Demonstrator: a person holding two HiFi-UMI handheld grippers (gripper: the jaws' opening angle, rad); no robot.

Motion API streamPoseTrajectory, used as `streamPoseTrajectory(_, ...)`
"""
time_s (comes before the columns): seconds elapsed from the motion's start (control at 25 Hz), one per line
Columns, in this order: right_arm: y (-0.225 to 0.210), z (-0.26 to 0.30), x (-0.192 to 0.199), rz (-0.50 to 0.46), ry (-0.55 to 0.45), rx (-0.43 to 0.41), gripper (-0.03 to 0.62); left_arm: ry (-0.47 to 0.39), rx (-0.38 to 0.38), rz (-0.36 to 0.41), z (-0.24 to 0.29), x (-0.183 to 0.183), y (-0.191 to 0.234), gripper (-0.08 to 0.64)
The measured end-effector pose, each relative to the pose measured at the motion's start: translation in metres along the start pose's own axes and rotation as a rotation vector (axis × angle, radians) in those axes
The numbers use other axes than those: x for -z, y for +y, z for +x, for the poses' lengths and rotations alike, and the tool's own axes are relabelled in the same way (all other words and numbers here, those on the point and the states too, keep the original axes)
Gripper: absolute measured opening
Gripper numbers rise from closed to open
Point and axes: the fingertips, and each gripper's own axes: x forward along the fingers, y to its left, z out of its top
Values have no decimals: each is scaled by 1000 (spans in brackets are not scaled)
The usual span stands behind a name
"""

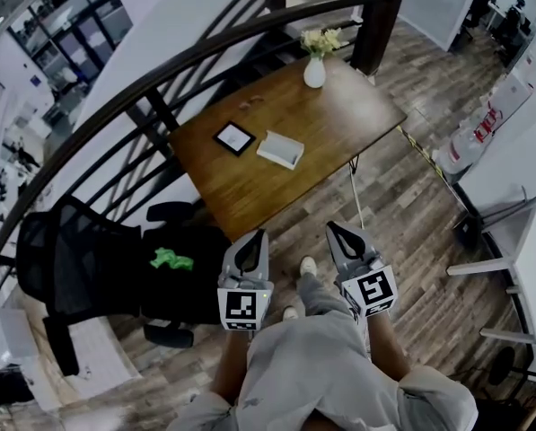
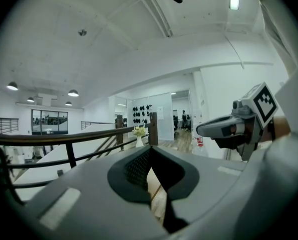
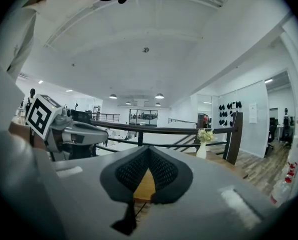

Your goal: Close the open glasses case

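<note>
Both closed and empty, the left gripper (image 1: 257,237) and right gripper (image 1: 334,230) hover before the brown wooden table (image 1: 250,187), which bears a white rectangular glasses case (image 1: 280,149) and a white vase (image 1: 314,72) holding pale flowers (image 1: 320,39).

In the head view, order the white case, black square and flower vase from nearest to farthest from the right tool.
From the right tool:
1. white case, middle of the table.
2. black square, left of the case.
3. flower vase, far table end.
</note>
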Motion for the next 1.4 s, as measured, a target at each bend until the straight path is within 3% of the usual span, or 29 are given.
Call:
streamPoseTrajectory(0.76, -112, 102, -8, 36, -5, -140, 3, 34, -128, 5, 128, -22, 29, 18)
streamPoseTrajectory(1.08, -132, 134, -3, 46, 2, -211, 3, 84, -174, 0, 159, -10, 35, 18)
streamPoseTrajectory(1.4, -152, 164, 3, 71, 3, -223, 2, 89, -182, -1, 192, -8, 51, 18)
